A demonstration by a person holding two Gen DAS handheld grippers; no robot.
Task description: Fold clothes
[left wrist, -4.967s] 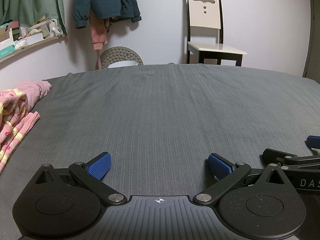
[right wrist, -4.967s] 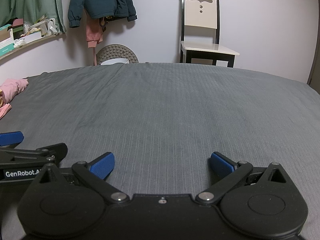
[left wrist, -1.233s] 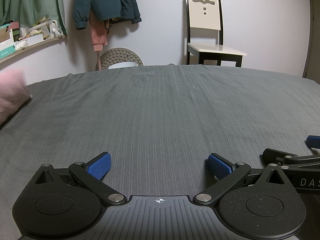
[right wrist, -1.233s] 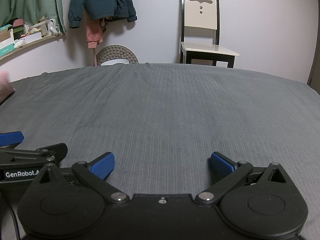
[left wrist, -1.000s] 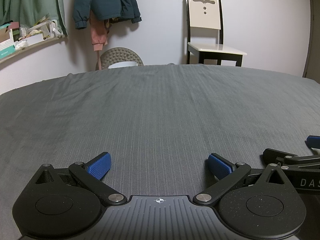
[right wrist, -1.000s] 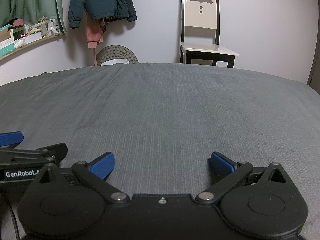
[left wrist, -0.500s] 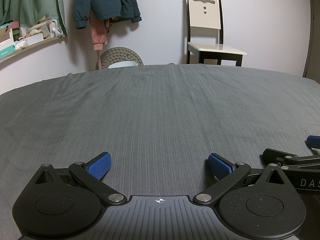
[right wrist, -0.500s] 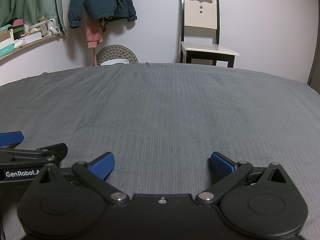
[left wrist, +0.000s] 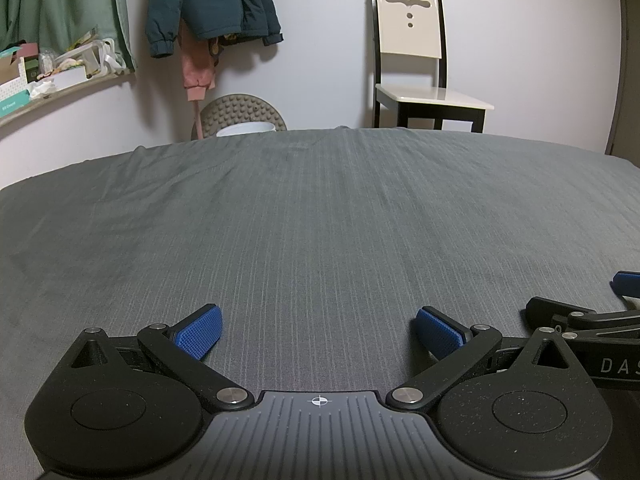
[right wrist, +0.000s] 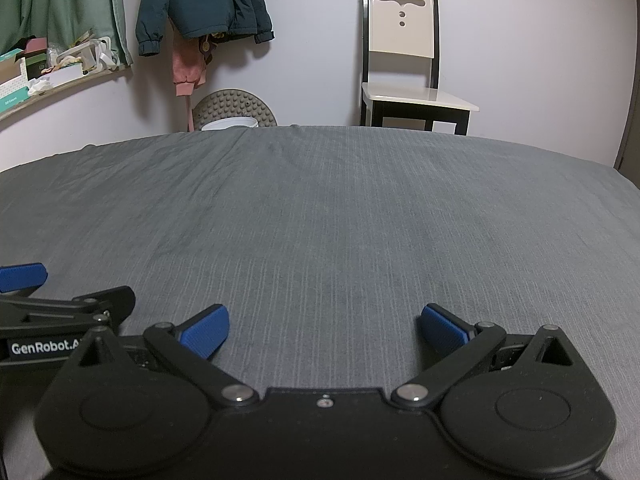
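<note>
Both grippers rest low on a grey bedsheet point(left wrist: 320, 220) with nothing between their blue pads. My left gripper point(left wrist: 318, 330) stands open in the left wrist view; the right gripper's black arm point(left wrist: 580, 320) shows at that view's right edge. In the right wrist view my right gripper point(right wrist: 324, 330) is open too, and the left gripper's arm point(right wrist: 60, 312) lies at the left edge. No garment lies on the grey bedsheet point(right wrist: 320, 220) in either view.
A cream chair point(left wrist: 416, 68) stands against the far wall. A teal jacket point(left wrist: 208, 4) and a pink garment point(left wrist: 198, 68) hang on the wall. A round studded stool point(left wrist: 242, 114) sits beyond the bed. A cluttered shelf point(left wrist: 48, 80) runs along the left.
The pink and yellow garment that lay at the bed's left edge five seconds ago slid out of view about a second ago. Neither gripper has moved.
</note>
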